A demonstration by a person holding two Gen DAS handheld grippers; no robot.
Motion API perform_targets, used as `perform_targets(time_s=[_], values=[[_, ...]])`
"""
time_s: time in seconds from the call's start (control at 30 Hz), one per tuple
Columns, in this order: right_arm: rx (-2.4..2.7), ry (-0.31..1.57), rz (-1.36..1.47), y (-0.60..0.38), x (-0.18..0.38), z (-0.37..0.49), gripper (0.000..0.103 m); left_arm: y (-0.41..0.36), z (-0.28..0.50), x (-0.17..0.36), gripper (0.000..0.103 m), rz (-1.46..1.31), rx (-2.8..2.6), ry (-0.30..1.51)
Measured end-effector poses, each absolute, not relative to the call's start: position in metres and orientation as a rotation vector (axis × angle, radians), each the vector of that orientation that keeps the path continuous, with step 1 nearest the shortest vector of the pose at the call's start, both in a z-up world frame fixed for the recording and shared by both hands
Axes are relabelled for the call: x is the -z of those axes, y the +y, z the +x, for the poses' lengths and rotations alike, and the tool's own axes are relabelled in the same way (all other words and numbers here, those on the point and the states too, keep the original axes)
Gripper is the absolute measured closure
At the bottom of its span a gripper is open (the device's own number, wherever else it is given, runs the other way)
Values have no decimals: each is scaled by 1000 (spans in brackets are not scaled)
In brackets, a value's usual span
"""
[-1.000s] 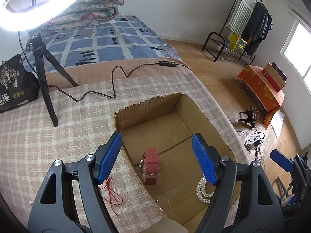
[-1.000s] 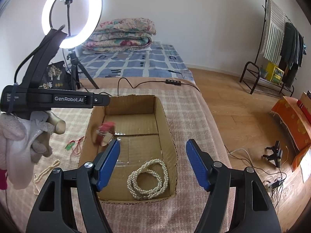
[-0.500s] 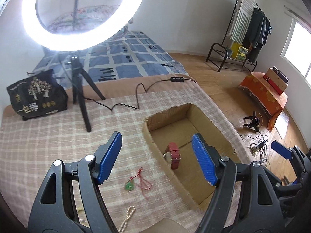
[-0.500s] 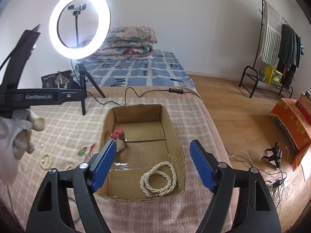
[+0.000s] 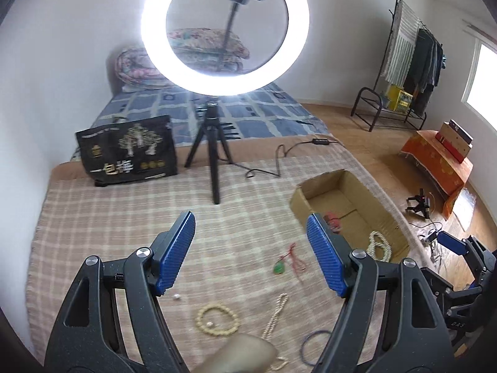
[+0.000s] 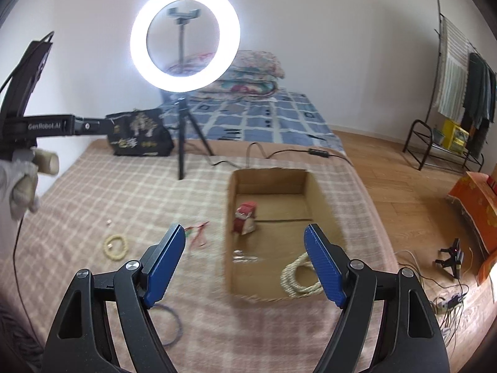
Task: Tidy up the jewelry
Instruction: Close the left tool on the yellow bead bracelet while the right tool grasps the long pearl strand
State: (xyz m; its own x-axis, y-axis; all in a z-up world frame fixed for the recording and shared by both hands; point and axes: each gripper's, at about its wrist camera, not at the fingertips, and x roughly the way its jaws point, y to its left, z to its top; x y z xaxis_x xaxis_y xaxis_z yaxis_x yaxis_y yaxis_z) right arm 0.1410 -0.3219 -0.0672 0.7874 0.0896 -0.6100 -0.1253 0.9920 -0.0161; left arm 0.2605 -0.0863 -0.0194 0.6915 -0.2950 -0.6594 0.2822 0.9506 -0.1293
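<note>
Both claws wide, holding nothing.
Left gripper [image 5: 251, 253] over loose beads; right gripper [image 6: 245, 262] near cardboard box [image 6: 323, 192], pearls [image 6: 299, 278] inside.

The left tool's [image 6: 46, 127] black bar reads "GenRobot.AI" in white. The black bag [image 5: 127, 150] carries pale Chinese characters "一包" and a third one, unclear.

Pearl necklace [image 6: 299, 275] and red watch [image 6: 245, 217] lie in the cardboard box [image 6: 268, 175]; beaded bracelet [image 5: 217, 320] outside.
</note>
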Motion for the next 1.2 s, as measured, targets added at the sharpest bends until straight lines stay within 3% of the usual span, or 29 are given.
perform_targets(time_s=[0.63,0.8,1.2], values=[[-395,755,-234,-201,132,112,24,-3,254,82,27,-81,297,884],[-420,808,-243,-184,155,113,24,-9,264,107,44,-73,336,964],[-455,926,-208,-172,184,133,24,-30,288,174,59,-55,433,1179]])
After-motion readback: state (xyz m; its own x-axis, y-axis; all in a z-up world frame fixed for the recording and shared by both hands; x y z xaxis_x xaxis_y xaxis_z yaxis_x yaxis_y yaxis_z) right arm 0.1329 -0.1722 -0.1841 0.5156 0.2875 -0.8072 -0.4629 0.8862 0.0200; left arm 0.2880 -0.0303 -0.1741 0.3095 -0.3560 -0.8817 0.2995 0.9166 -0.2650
